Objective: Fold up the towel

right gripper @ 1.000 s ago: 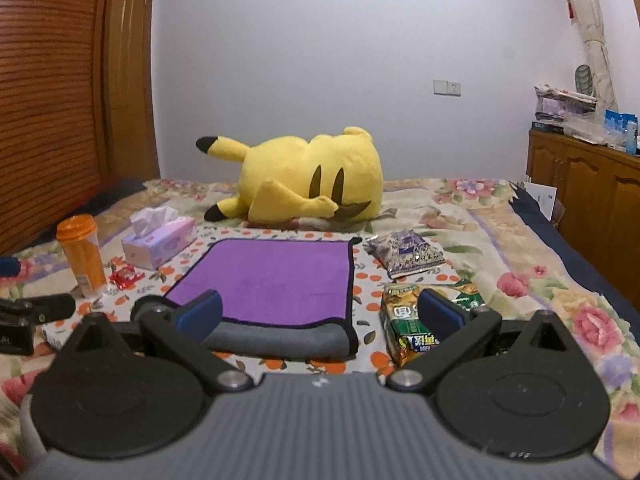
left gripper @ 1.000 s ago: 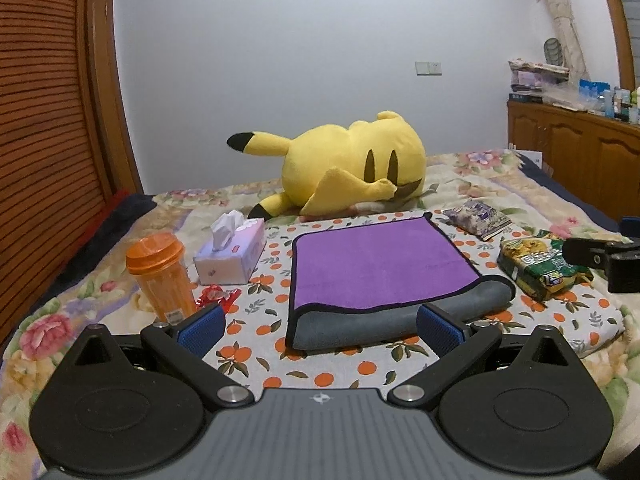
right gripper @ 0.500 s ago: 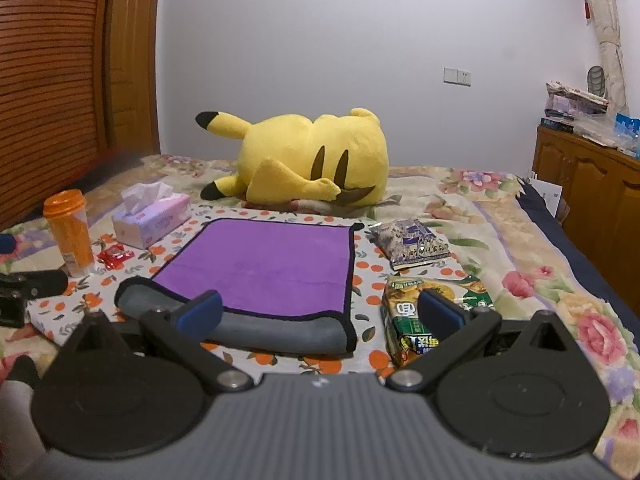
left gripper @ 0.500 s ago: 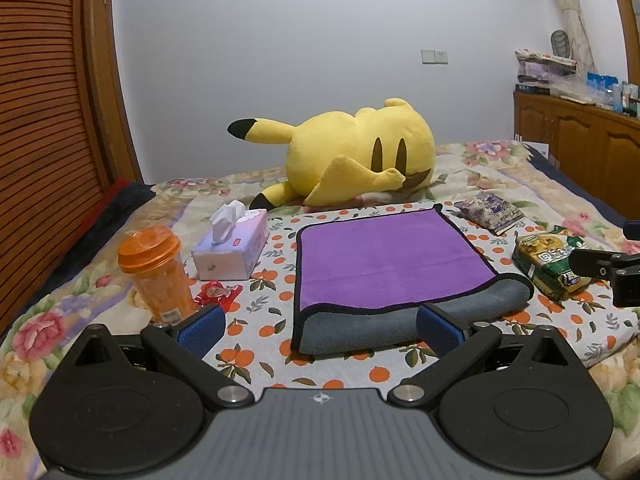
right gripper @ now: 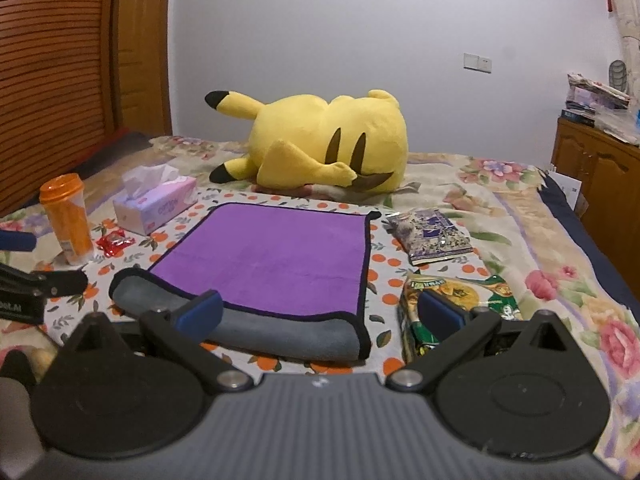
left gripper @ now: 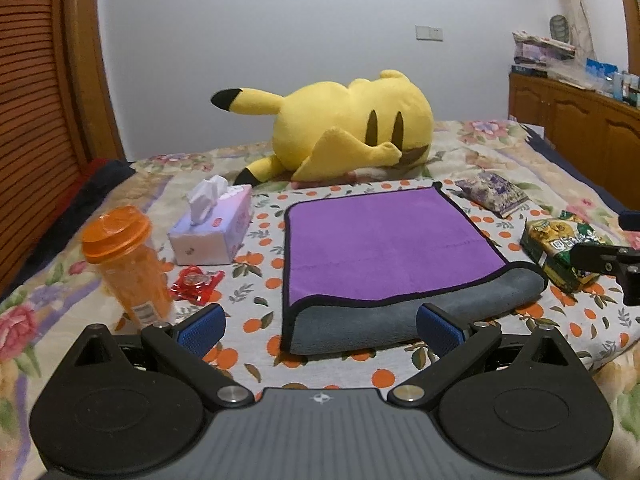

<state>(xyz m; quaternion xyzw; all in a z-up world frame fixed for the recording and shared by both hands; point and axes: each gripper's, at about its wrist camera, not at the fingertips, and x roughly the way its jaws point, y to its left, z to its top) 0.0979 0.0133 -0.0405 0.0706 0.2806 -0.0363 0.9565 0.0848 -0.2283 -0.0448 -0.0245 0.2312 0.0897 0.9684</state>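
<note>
Bedroom, floral bedspread (left gripper: 500, 152) with an orange-print cloth (left gripper: 260, 240) on top. Purple microfibre towel with grey underside and black trim (left gripper: 384, 240), near edge rolled over, lies flat just ahead of both grippers. Left gripper (left gripper: 320, 328) wide open, empty; right gripper (right gripper: 320, 312) wide open, empty. Orange lidded plastic cup (left gripper: 128, 264) front-left of the left gripper; green snack bag (right gripper: 452, 300) under the right gripper's right finger.

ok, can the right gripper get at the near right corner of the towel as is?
Probably yes. The right gripper is open, and the towel corner lies bare just ahead of it. The green snack bag sits close beside but not on it.
</note>
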